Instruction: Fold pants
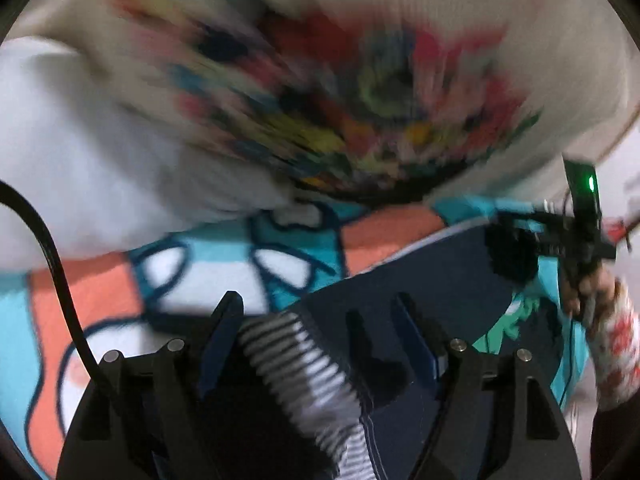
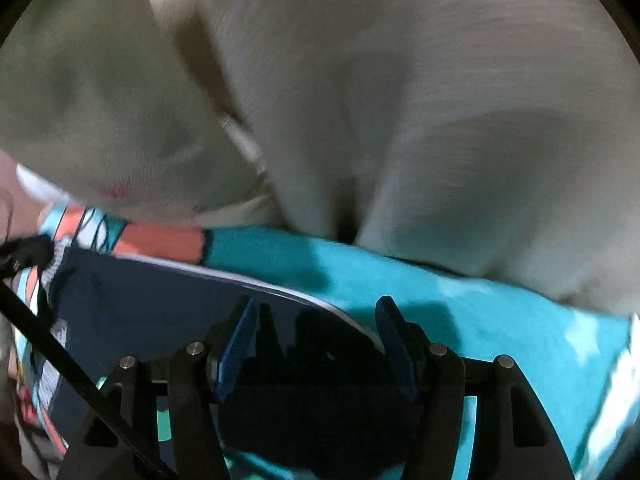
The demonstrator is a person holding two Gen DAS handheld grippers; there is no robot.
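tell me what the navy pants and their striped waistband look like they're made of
Navy pants: apparently a soft, matte knit or cotton-like cloth; it lies limp and flat with no shine. Striped waistband: probably ribbed elastic knit, going by its raised grey-and-white ridges. Blur leaves the exact fibre open.

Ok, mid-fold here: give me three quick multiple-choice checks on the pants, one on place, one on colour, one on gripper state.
1. Where do the pants lie?
A. On the patterned blanket
B. On a bare wooden floor
C. Hanging from a rail

2. What colour is the main cloth of the pants?
A. Bright red
B. Dark navy
C. Yellow

3. How do the fingers of the left gripper stand?
A. Pressed shut on the cloth
B. Apart, with the striped waistband below the gap
C. Out of view

Answers: 1 A, turquoise and orange blanket shows around the cloth; 2 B, both wrist views show navy; 3 B, a wide gap shows between the blue pads.
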